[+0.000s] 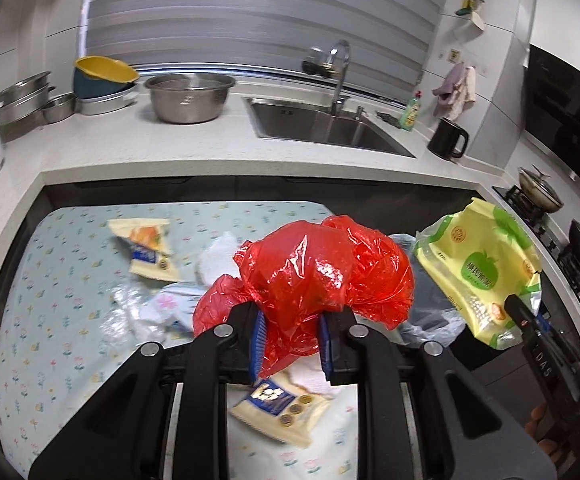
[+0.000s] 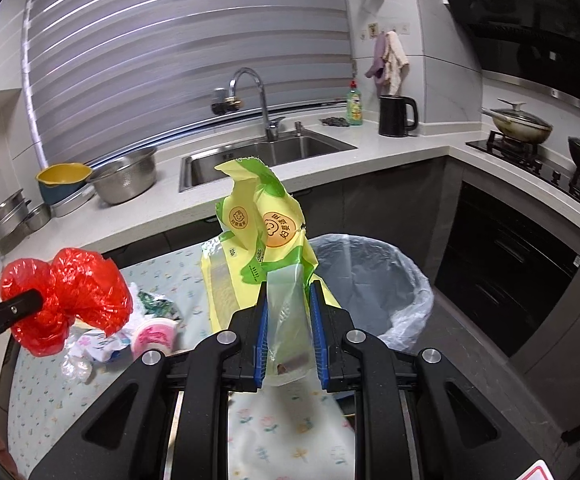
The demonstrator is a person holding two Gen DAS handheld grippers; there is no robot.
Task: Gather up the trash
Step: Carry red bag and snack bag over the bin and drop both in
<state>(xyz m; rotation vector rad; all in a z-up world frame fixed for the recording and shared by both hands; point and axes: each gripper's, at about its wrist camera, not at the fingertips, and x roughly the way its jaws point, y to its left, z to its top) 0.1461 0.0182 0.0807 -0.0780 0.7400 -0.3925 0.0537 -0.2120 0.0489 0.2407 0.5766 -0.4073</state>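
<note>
Floral-clothed table (image 1: 49,320) bearing snack wrappers (image 1: 147,250), crumpled plastic (image 1: 129,312), a tub (image 2: 154,338).

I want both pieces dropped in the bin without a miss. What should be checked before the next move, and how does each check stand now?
1. Left gripper shut on the crumpled red plastic bag: ok.
2. Right gripper shut on the yellow-green snack pouch: ok.
3. Clear-lined waste bin open: ok.
4. Pouch over the bin mouth: not ok, it hangs at the near rim.
5. Red bag over the bin: not ok, it hangs over the floral tablecloth.
6. Room left in the bin: cannot tell.
</note>
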